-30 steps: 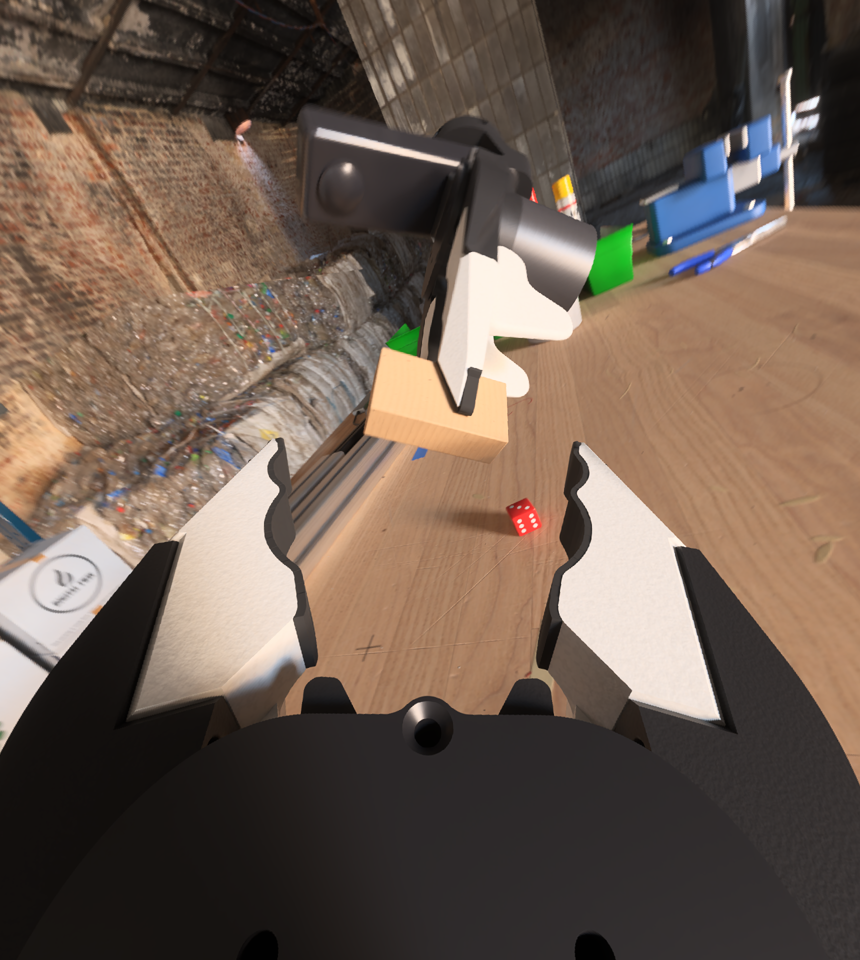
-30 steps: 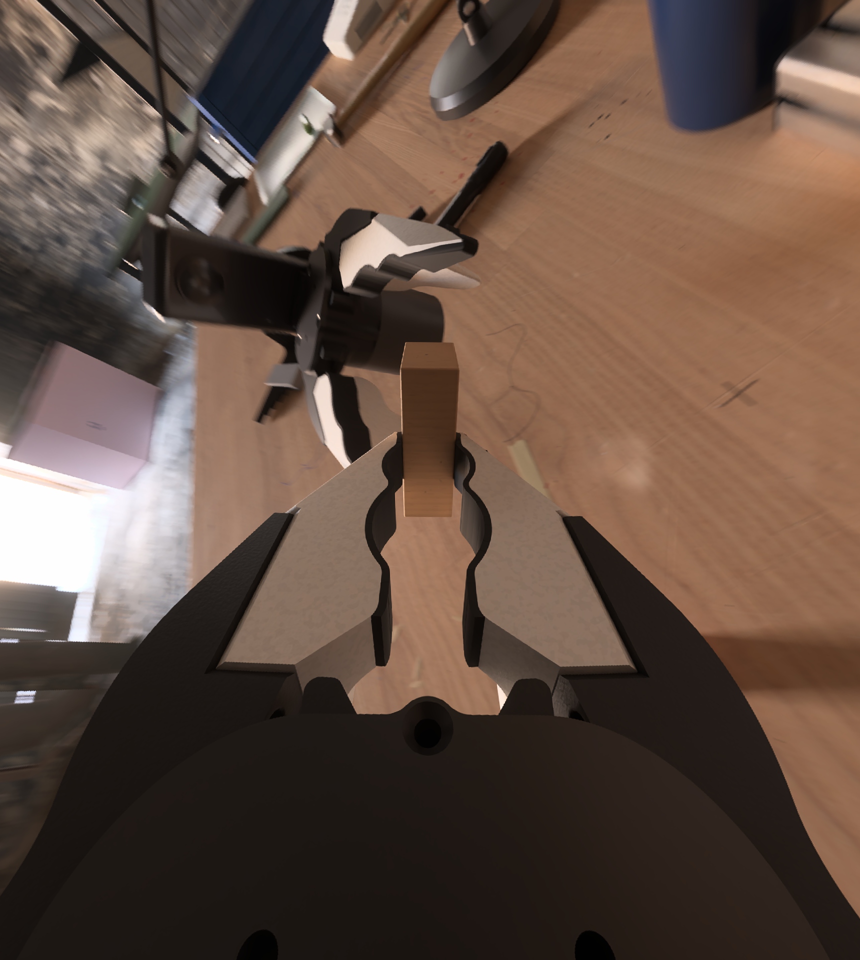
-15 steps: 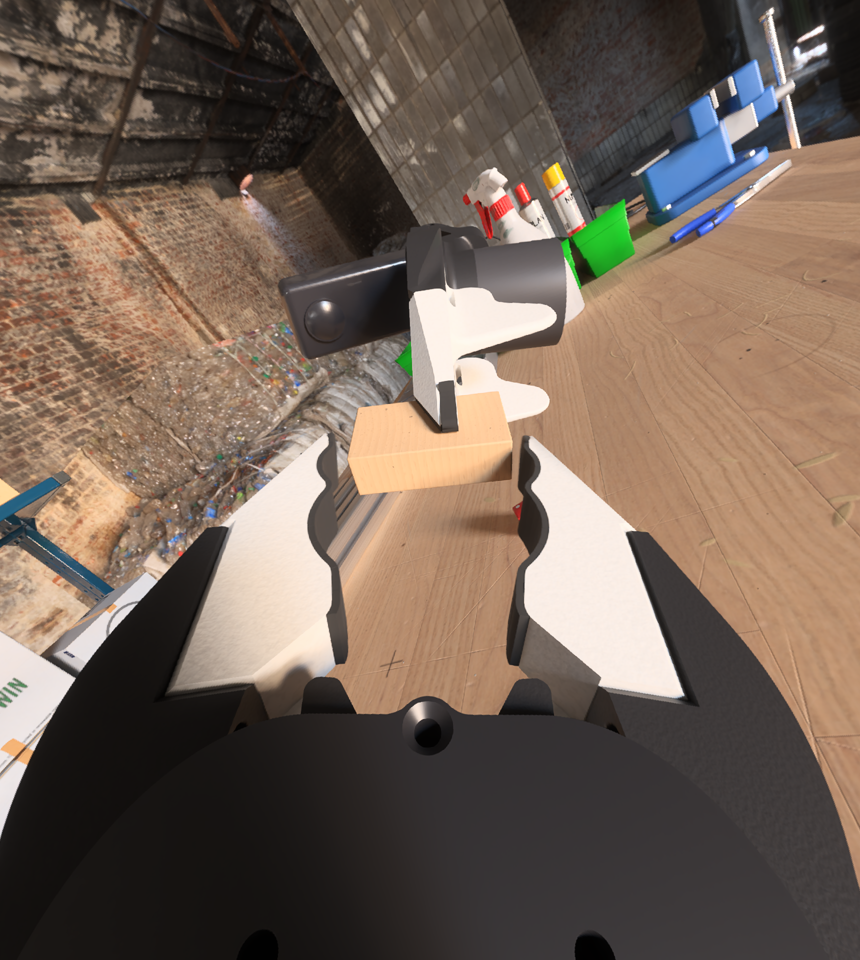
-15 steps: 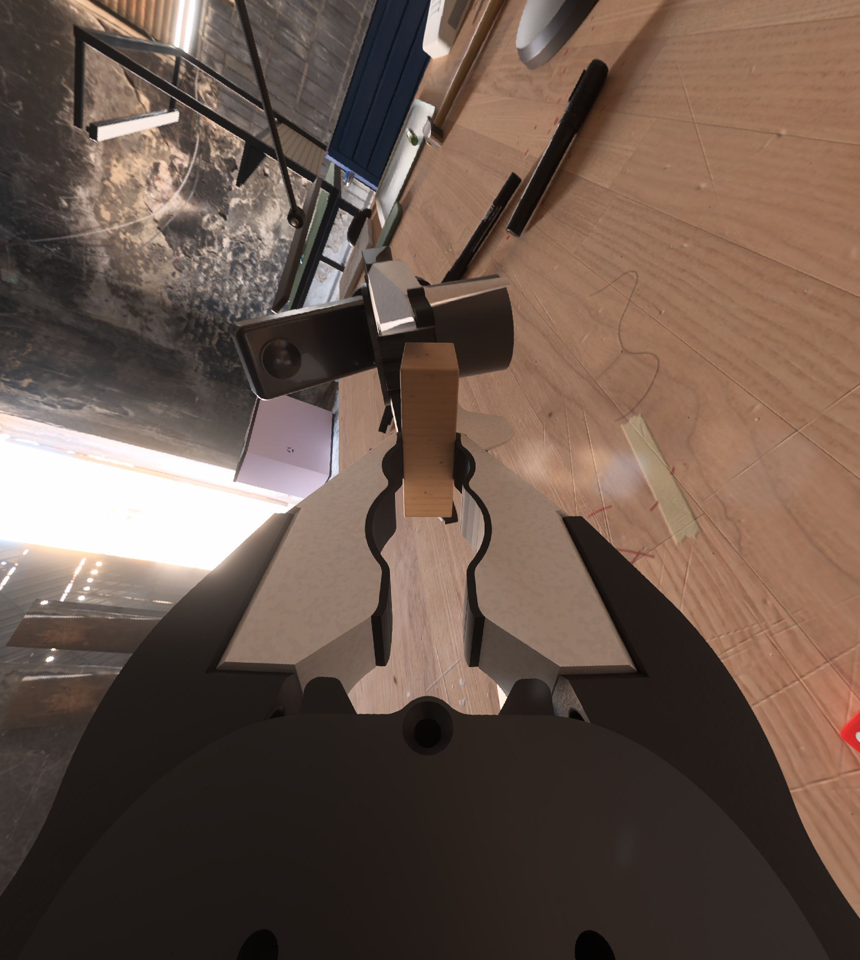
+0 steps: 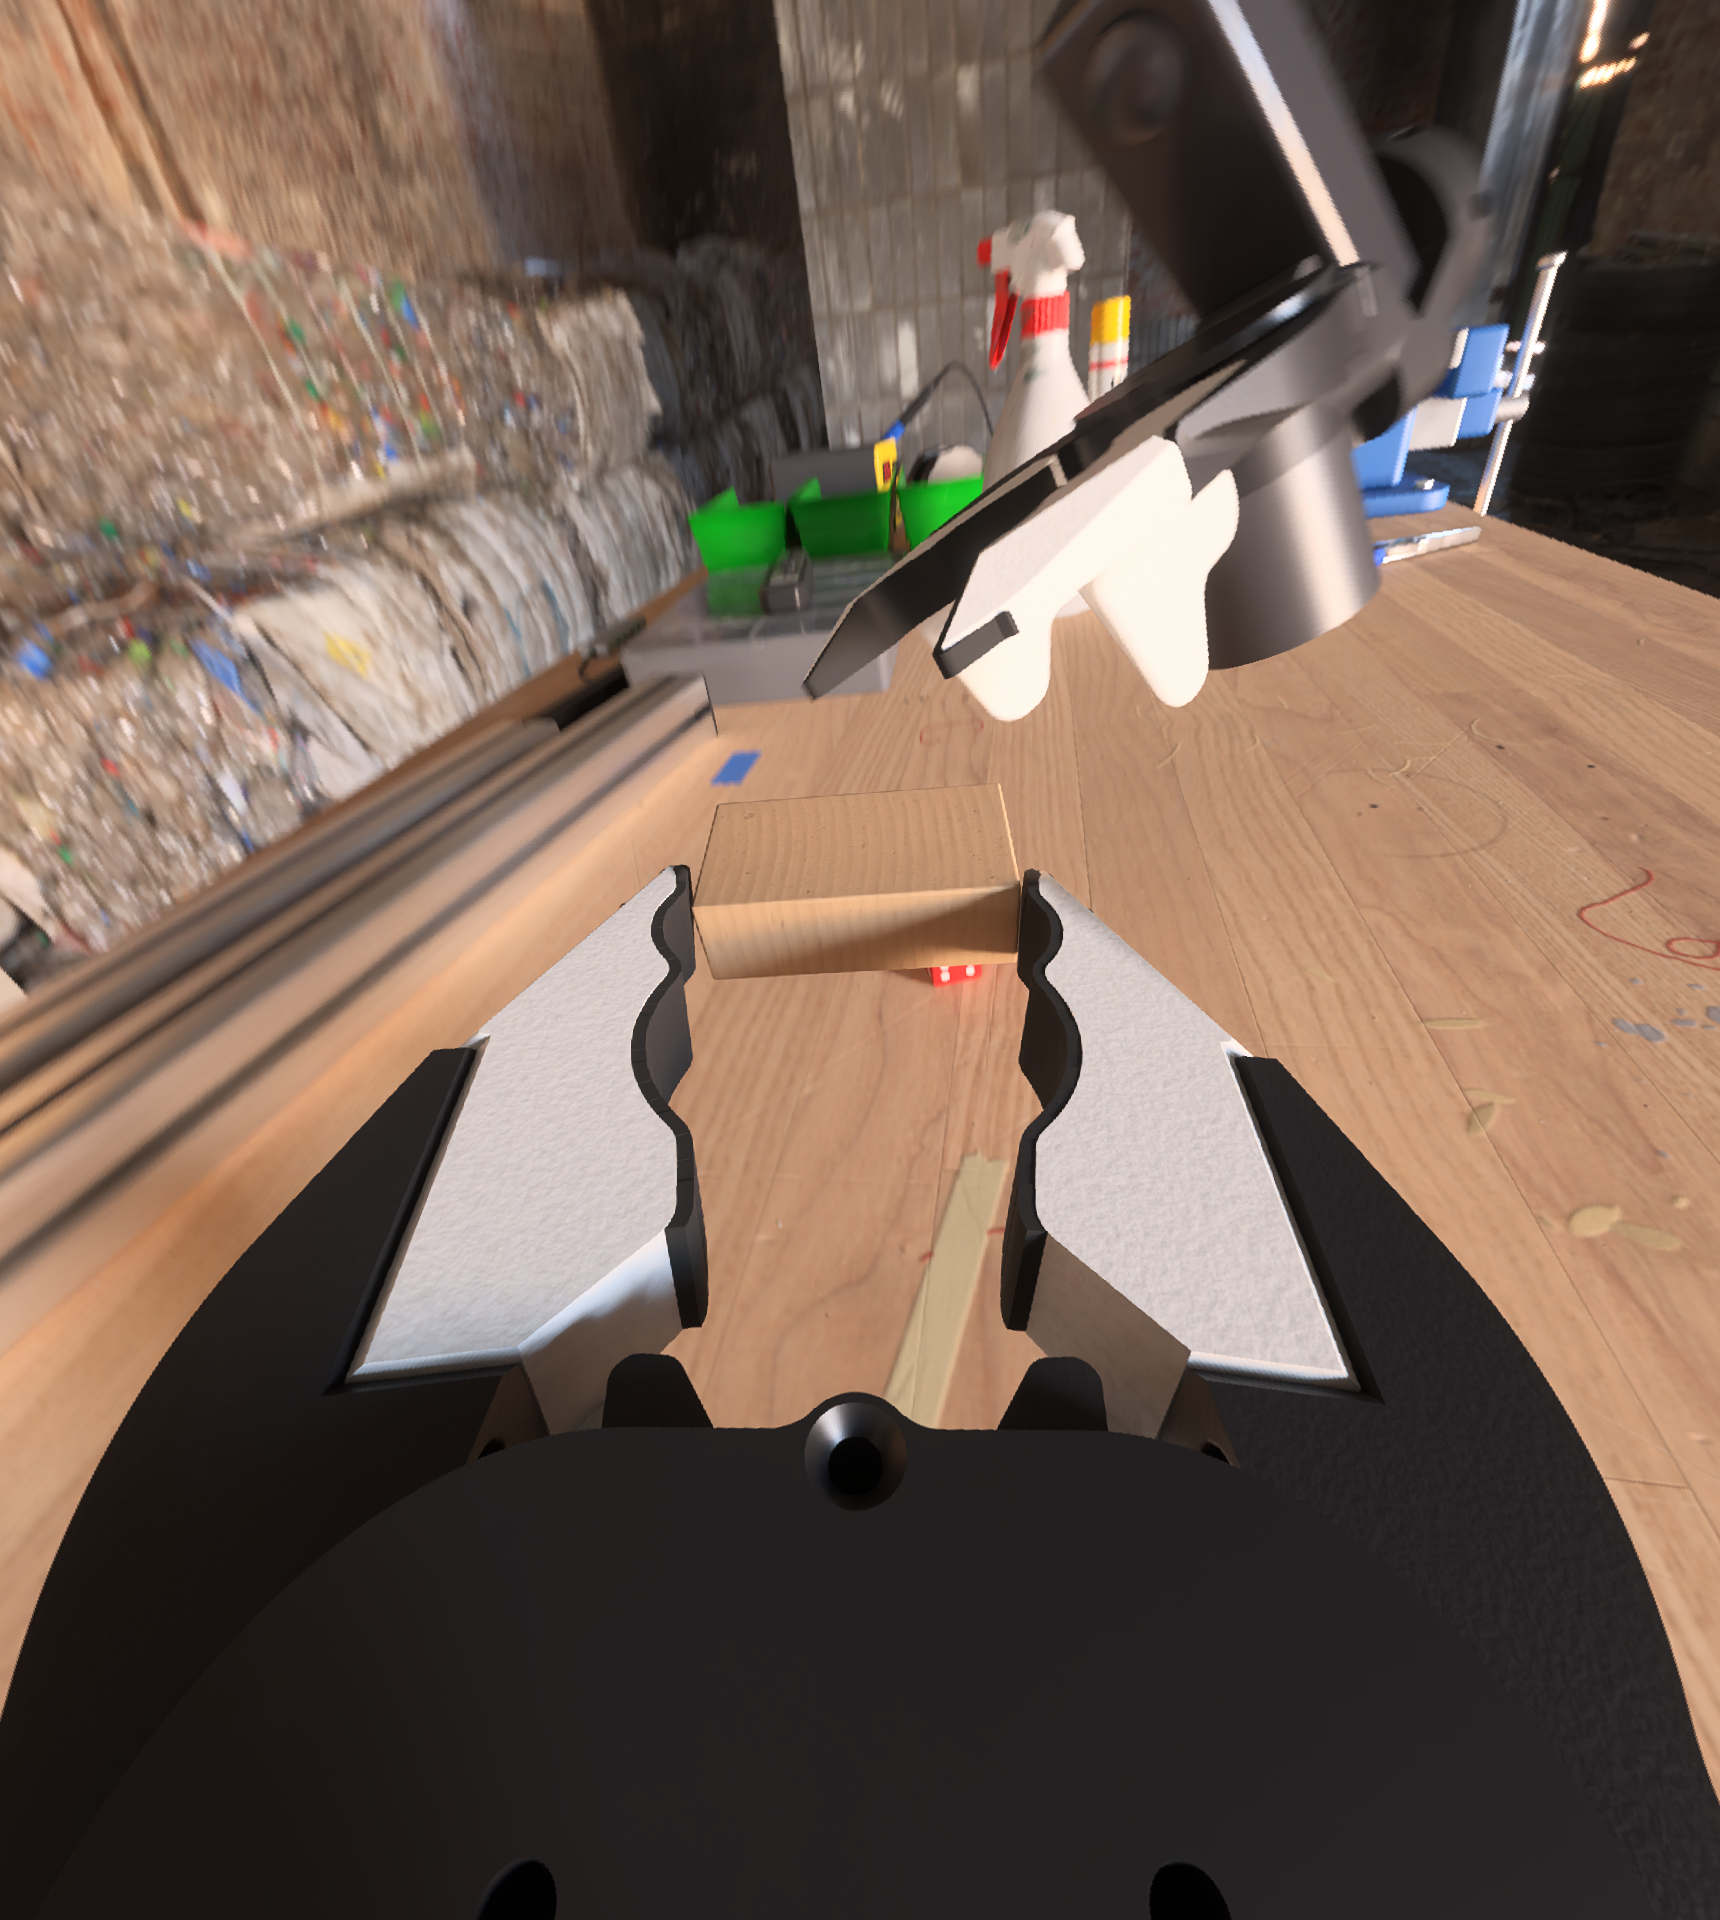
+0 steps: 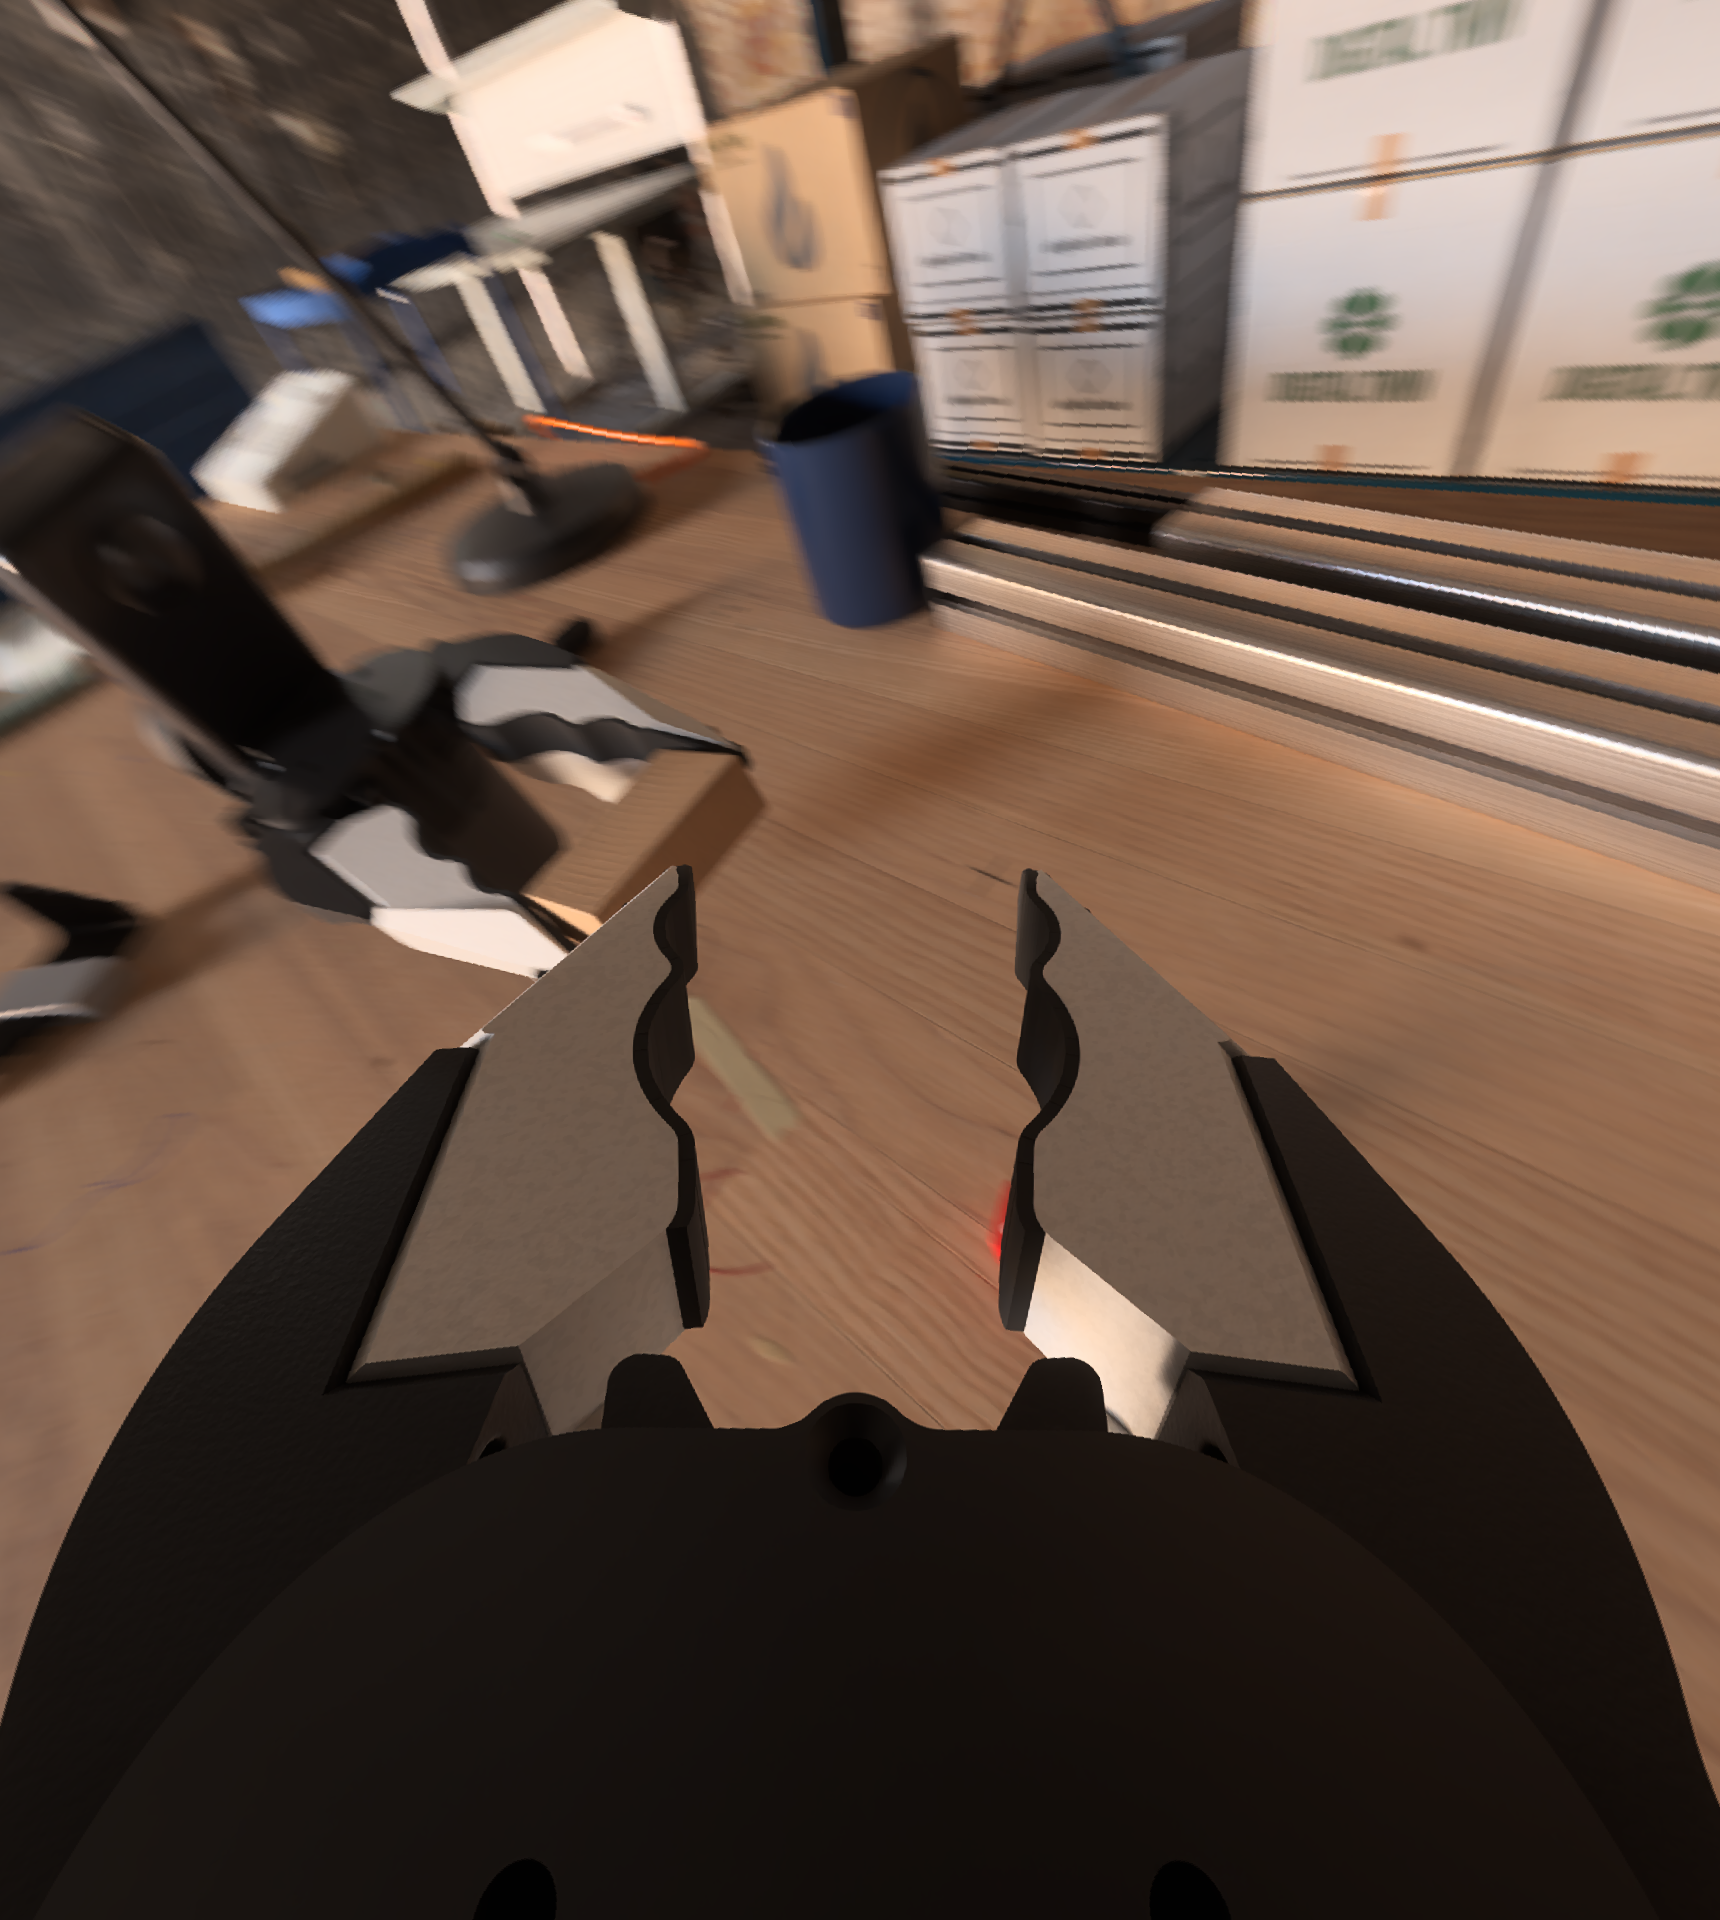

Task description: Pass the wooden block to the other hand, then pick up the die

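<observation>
The wooden block [image 5: 856, 847] is a pale rectangular piece held level between the fingertips of my left gripper [image 5: 856, 904], which is shut on it above the wooden table [image 5: 1355, 935]. The red die [image 5: 955, 974] lies on the table just beyond, mostly hidden under the block. My right gripper [image 5: 939, 665] hangs open and empty above and beyond the block. In the right wrist view my right gripper [image 6: 856, 904] is open with nothing between its fingers. The left gripper [image 6: 648, 852] with the block [image 6: 674, 831] shows to its left. A red sliver of the die [image 6: 999, 1231] shows beside the right finger.
A spray bottle [image 5: 1038, 343], green bins [image 5: 835, 514] and a blue vise [image 5: 1448, 416] stand at the table's far end. Metal rails [image 5: 316, 862] run along the left edge. A dark blue cup [image 6: 851, 499], a lamp base [image 6: 544, 525] and stacked boxes [image 6: 1458, 260] show in the right wrist view.
My left gripper has closed on the block. My right gripper has let go of it, opened, and pulled up and away. Both views have swung sharply.
</observation>
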Controlling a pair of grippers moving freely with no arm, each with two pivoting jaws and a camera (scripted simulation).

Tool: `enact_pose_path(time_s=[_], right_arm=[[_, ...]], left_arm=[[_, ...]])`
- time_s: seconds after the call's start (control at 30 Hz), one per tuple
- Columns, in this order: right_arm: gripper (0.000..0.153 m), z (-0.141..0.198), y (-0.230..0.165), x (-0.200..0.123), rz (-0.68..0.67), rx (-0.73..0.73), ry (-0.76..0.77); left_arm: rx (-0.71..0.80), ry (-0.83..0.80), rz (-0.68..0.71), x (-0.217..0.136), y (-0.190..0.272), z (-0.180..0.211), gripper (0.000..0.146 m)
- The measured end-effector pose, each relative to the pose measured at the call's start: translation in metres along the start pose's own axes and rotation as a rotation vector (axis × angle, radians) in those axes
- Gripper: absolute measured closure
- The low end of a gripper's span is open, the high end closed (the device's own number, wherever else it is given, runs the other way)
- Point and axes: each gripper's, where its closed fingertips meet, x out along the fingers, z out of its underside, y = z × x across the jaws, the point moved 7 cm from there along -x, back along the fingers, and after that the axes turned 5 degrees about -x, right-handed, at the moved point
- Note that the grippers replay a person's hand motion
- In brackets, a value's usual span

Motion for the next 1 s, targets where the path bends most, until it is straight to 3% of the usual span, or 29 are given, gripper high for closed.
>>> enact_pose_path(time_s=[0.1,0.4,0.6,0.77,1.0], right_arm=[[0.093,0.019,0.009,-0.006,0.154,-0.043,-0.082],[0.104,0.054,0.015,0.007,0.304,-0.068,-0.429],[0.113,0.073,0.010,0.002,0.406,-0.081,-0.436],[0.118,0.079,0.009,0.012,0.380,-0.042,-0.439],[0.134,0.073,0.013,0.014,0.422,-0.156,-0.591]], left_arm=[[-0.071,-0.051,-0.010,0.003,-0.003,0.007,0.083],[-0.074,-0.051,-0.084,0.003,-0.005,0.008,0.083],[-0.021,-0.067,-0.085,0.005,-0.003,0.009,0.083],[-0.045,-0.054,-0.088,0.004,-0.006,0.008,0.083],[-0.117,-0.015,-0.104,-0.001,-0.015,0.007,0.083]])
